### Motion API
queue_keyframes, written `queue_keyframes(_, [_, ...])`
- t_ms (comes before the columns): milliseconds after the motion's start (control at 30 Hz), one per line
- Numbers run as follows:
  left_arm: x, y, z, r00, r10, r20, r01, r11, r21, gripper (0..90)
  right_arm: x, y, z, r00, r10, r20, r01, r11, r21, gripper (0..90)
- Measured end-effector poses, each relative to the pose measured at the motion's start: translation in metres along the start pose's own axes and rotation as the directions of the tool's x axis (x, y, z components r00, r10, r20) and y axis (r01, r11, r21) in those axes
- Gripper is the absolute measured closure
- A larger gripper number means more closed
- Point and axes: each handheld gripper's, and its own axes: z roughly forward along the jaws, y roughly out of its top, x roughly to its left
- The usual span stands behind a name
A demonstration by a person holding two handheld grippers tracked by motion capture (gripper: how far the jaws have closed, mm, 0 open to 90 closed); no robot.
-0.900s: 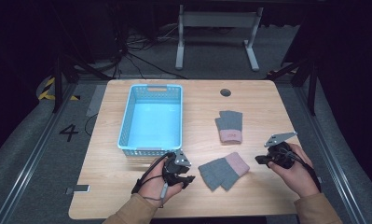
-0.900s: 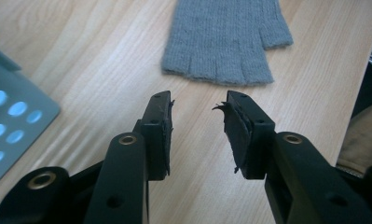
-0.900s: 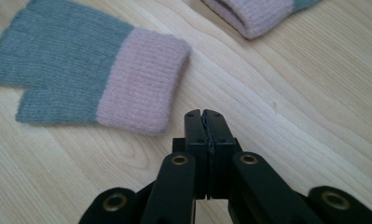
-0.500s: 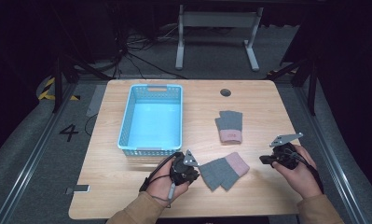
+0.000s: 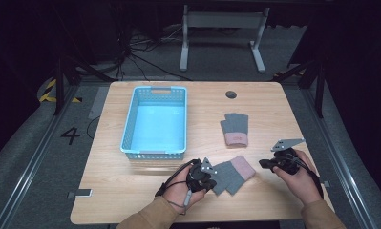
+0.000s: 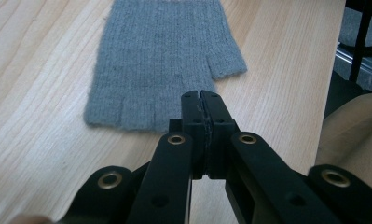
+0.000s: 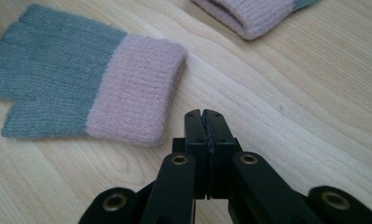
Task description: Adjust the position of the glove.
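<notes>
Near glove (image 5: 232,174): flat on the table (image 5: 274,109), knit, fingerless, grey body with short finger stubs and a thumb stub, pale pink ribbed cuff. Lies between the two grippers, tilted, grey finger end toward the left one, pink cuff toward the right one.

Left gripper (image 5: 208,171): jaws pressed together, nothing between them. In the left gripper view the tips (image 6: 202,100) sit just at the glove's finger-stub edge (image 6: 160,60), by the thumb notch; cannot tell whether they touch the knit or hover over it. The glove stretches ahead of the tips and to their left.

Right gripper (image 5: 266,164): jaws also together, empty. In the right gripper view its tips (image 7: 203,116) are just beside the pink cuff (image 7: 136,88), cuff ahead and left of the tips, a bit of bare wood between them.

Second glove (image 5: 235,129): same grey and pink, lying flat farther out, beyond the near glove; in the right gripper view its pink cuff (image 7: 253,14) shows ahead of the tips, well apart.

Blue plastic basket (image 5: 129,128) with lattice walls, ahead of the left gripper and to its left, empty-looking inside.

Writing: a "4" (image 5: 71,135) marked on the floor left of the table. No readable brand or label on the gloves.
</notes>
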Motion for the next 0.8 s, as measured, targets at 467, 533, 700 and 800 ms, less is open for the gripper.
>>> queue_keyframes(467, [0.000, 0.001, 0.021, 0.9999, -0.016, 0.002, 0.016, 0.9999, 0.005, 89.6, 0.004, 0.001, 0.020, 0.9999, -0.008, -0.013, 0.008, 0.999, 0.041, 90.0])
queue_keyframes(533, [0.001, 0.001, 0.021, 0.9998, -0.018, -0.001, 0.018, 0.9998, 0.004, 89.7, 0.003, 0.001, 0.020, 0.9999, -0.008, -0.013, 0.008, 0.999, 0.041, 90.0])
queue_keyframes(700, [0.000, 0.001, 0.023, 0.9998, -0.019, 0.000, 0.019, 0.9998, 0.010, 89.9, 0.004, 0.001, 0.019, 0.9999, -0.007, -0.014, 0.007, 0.999, 0.031, 90.0])
queue_keyframes(800, [-0.001, 0.001, 0.024, 0.9999, -0.013, -0.010, 0.013, 0.9998, 0.014, 90.0, 0.004, 0.001, 0.021, 0.9999, -0.007, -0.015, 0.008, 0.999, 0.038, 90.0])
